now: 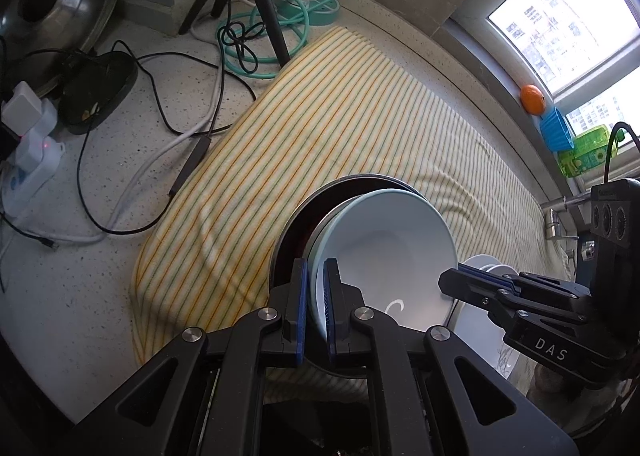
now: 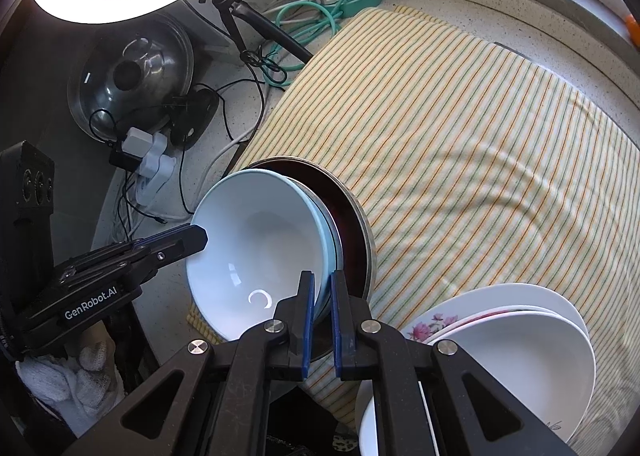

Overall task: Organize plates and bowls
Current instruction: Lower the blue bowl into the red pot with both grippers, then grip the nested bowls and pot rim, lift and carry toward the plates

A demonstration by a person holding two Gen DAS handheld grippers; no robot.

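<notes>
Over the striped cloth [image 2: 460, 144] on the table [image 1: 100, 288], a pale blue bowl [image 2: 256, 248] is held tilted, partly nested in a dark metal-rimmed bowl [image 2: 356, 232]. The left tool [image 1: 316, 308] is clamped on the blue bowl's rim on one side, and the right tool [image 2: 320, 308] pinches the rim on the opposite side. A stack of white plates and bowls [image 2: 520, 344], one flowered, sits just beside, at the cloth's near edge. The step in hand looks like seating or lifting the blue bowl with both tools. Next, it calls for keeping both grips level and moving together, so the bowl neither slips nor scrapes the dark one.
</notes>
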